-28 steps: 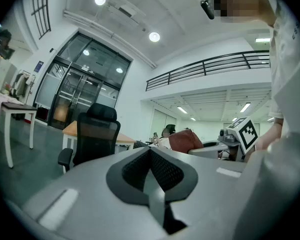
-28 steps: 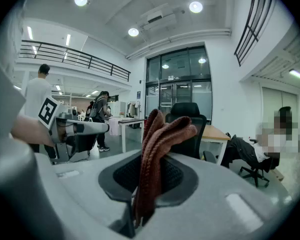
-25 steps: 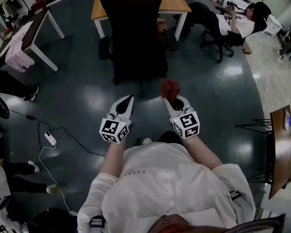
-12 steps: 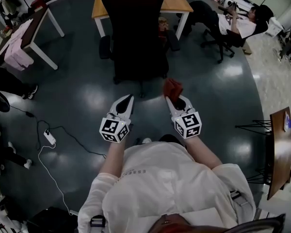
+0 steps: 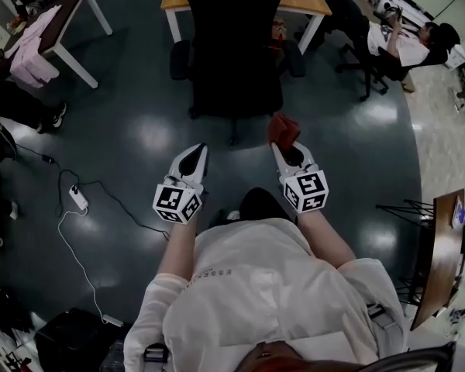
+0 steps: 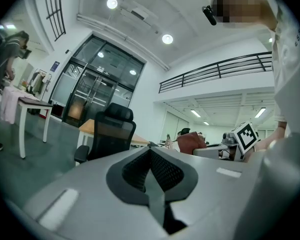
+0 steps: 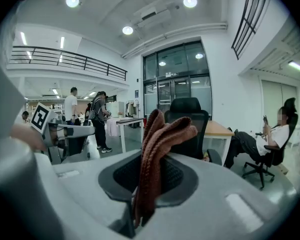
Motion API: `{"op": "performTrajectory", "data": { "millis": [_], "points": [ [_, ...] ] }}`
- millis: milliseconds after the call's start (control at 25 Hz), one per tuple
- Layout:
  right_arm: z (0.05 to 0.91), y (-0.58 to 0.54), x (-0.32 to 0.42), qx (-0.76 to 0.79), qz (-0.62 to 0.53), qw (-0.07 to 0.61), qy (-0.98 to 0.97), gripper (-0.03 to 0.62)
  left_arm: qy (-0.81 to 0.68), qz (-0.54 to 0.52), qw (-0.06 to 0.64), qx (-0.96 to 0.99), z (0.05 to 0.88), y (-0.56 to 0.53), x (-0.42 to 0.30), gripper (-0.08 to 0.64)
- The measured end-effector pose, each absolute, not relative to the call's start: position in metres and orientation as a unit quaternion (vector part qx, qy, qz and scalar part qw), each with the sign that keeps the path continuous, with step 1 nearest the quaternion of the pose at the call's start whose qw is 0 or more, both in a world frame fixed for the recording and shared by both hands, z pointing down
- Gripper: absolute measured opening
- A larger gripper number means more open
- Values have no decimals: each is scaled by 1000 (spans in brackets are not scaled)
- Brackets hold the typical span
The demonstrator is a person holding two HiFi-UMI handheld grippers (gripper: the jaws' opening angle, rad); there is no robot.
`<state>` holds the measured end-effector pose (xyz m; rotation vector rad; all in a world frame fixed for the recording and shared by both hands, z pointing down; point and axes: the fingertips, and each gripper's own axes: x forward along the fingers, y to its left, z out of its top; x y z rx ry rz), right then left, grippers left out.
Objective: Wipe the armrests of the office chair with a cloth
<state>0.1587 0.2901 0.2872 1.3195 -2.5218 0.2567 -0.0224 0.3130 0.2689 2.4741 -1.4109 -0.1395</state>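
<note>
Head view — chair (image 5: 234, 45) shifted rightward — right claw (image 5: 282, 145) still grips cloth (image 5: 282, 127).

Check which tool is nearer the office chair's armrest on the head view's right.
Right. The right tool, shut on the cloth, sits short of that armrest; the left tool is across, facing the other armrest.

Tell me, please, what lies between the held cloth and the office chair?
Only bare floor, in the head view; the cloth in the right gripper stands apart from the office chair.
</note>
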Motion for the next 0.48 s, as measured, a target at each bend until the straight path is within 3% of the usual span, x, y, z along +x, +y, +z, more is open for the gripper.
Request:
{"op": "performTrajectory", "data": {
  "millis": [480],
  "points": [
    [313,173,111,405,117,149,-894,46,-566,-33,165,807,294,229,-92,17]
  ]
}}
